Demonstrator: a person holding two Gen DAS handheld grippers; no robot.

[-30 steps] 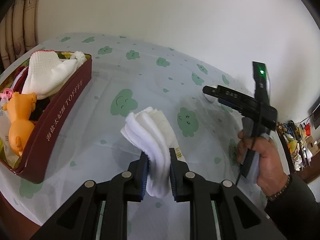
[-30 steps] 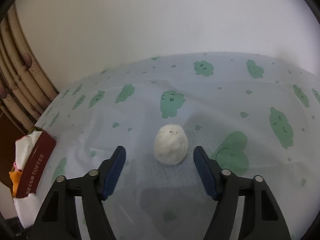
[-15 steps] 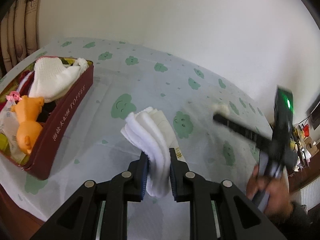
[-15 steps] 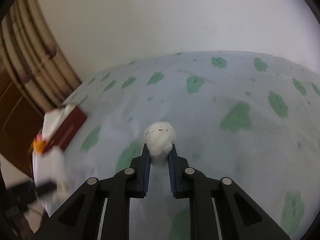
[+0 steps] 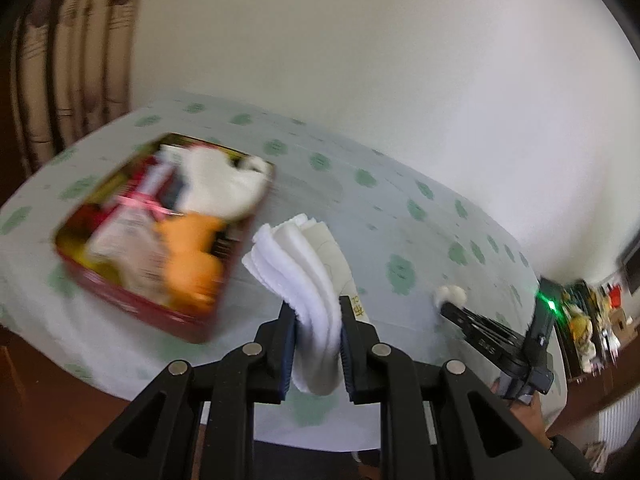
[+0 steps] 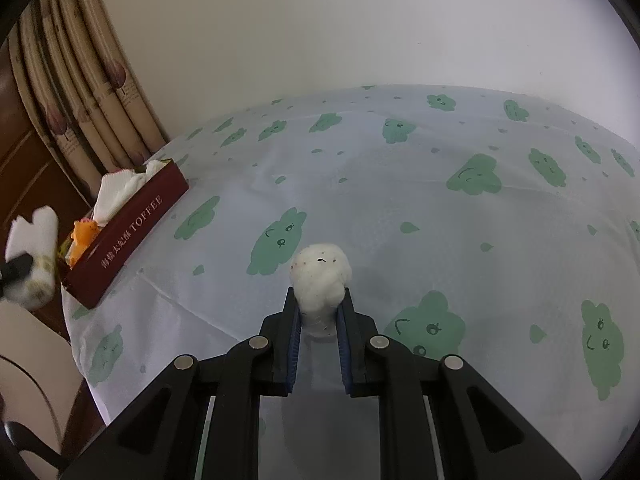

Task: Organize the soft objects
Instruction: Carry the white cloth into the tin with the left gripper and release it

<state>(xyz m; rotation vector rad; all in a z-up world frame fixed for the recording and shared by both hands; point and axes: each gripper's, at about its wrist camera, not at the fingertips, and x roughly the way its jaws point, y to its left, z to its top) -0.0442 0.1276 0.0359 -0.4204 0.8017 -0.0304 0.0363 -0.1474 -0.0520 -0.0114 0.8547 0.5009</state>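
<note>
The left gripper (image 5: 316, 316) was clenched on a folded white cloth (image 5: 298, 264), its blue pads pressing both sides of the bundle, which fanned out toward 11 o'clock beyond the fingertips. The cloth hung above the table (image 5: 400, 216), clear of its covering of pale plastic printed with green clouds. At 9 o'clock from the cloth sat a dark red tin (image 5: 140, 300), open, blurred in the left view, and crowded with a white knitted glove (image 5: 224, 184), an orange toy (image 5: 192, 256) and some packets too smeared to tell apart.

The right gripper (image 6: 319, 306) was clenched on a small white cotton ball (image 6: 320, 276); the ball bulged out past the tips toward 12 o'clock. In the left view that same gripper (image 5: 444, 306) showed at 3 o'clock, low over the table's right part, with a green light on its body and a hand (image 5: 528, 412) below it.

From the right view the tin (image 6: 132, 236) lay at 9 o'clock near the table's left edge, lettered TOFFEE on its side, and the cloth (image 6: 34, 240) showed beyond it at the frame's left rim. A striped curtain (image 6: 84, 92) hung behind, at 10 o'clock.
</note>
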